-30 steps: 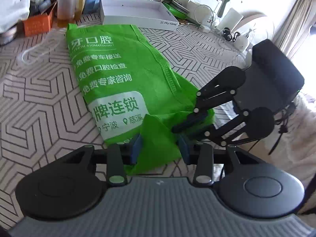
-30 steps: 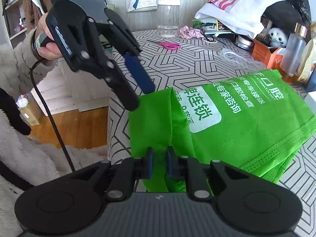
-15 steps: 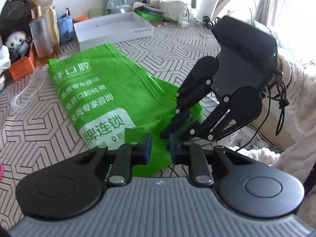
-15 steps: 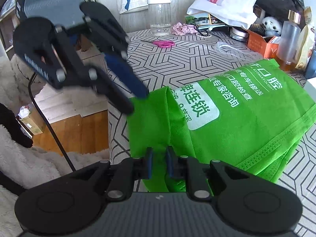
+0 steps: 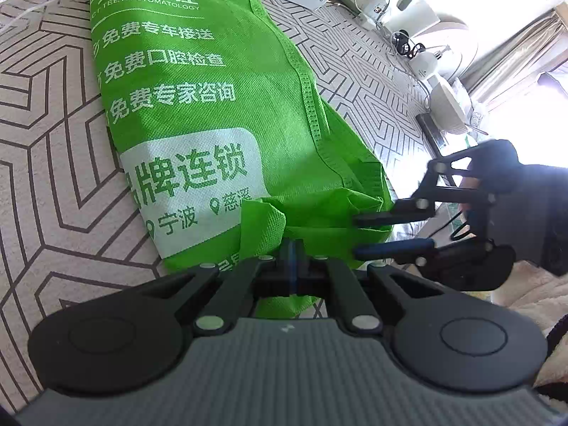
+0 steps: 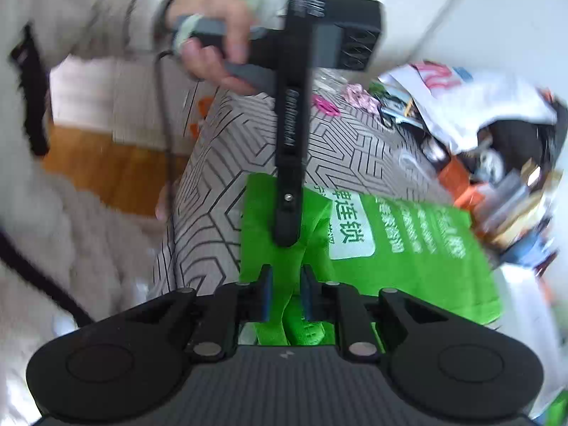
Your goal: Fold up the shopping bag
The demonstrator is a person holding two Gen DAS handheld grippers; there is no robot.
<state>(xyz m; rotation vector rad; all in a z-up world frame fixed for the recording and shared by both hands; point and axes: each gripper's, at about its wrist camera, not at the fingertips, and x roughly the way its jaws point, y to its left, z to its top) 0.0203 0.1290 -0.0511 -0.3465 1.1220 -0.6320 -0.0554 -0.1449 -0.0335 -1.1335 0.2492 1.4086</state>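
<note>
Left wrist view: we have the left claw (image 5: 291,248) pressed together on a raised flap at the near edge of the green shopping bag (image 5: 198,106). The rest of the bag lies flat on the patterned tablecloth (image 5: 46,163), stretching ahead of the claw and to its left. Our right claw (image 5: 390,231) sits just right of the pinch, its fingers spread, one above and one below the bag's near right corner.

Right wrist view is blurred: we see green fabric between the right fingers (image 6: 267,293) with a gap on each side, not clamped. The left tool (image 6: 289,135) hangs directly ahead, tip on the bag (image 6: 408,248).
</note>
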